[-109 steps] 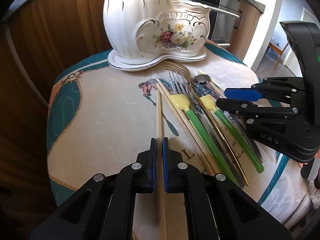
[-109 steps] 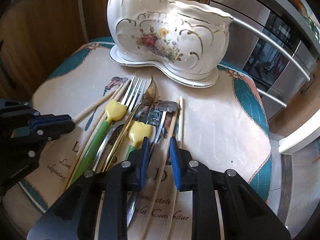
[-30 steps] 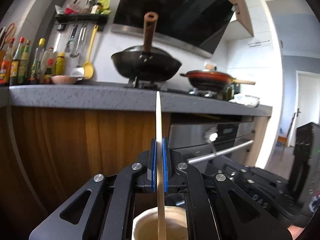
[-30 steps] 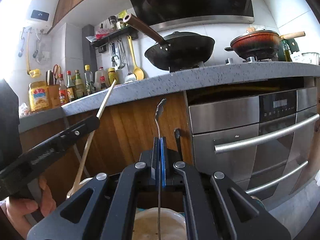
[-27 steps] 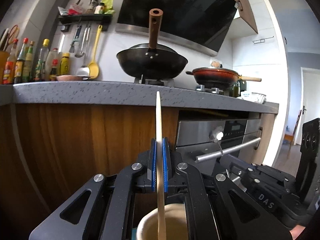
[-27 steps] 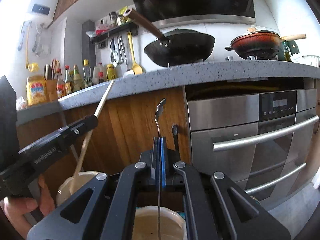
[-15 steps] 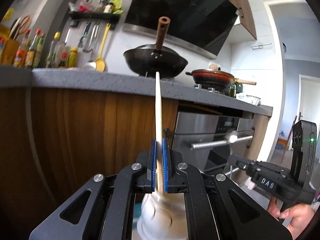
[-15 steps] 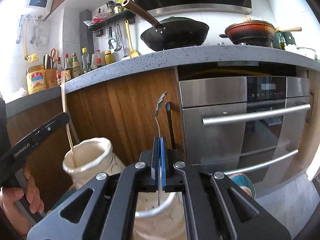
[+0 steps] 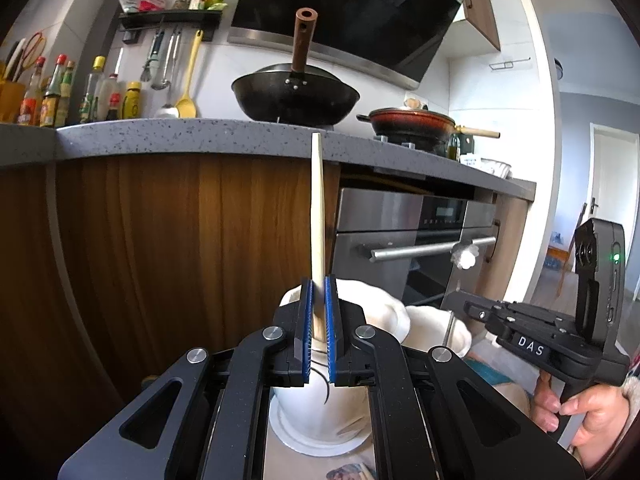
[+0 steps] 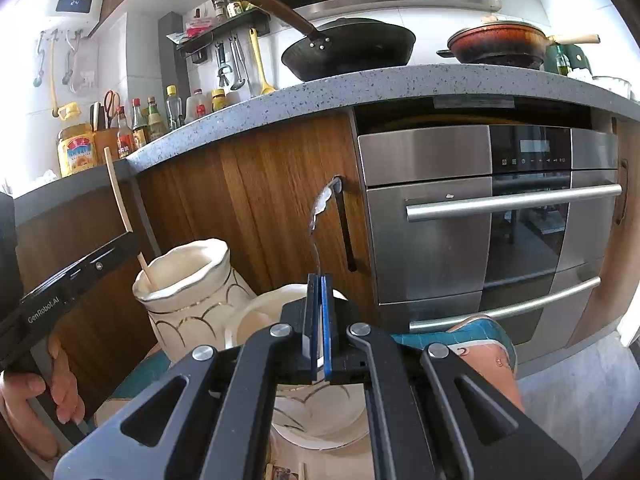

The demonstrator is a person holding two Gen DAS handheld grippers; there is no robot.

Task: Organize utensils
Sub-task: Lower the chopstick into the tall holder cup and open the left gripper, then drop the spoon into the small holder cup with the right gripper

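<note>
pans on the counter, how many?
2. A black wok with a brown handle sits at the middle of the counter; a red pan sits to its right. More could be hidden beyond the frame edges.

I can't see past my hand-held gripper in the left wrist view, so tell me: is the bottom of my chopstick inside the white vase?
Observer: Yes. In the right wrist view the chopstick leans, and its lower end dips inside the rim of the vase's tall opening.
Operator: What is the other hand-held gripper doing with that shiny thing?
Observer: The right hand-held gripper is shut on a thin metal utensil, which stands upright between its blue pads.
</note>
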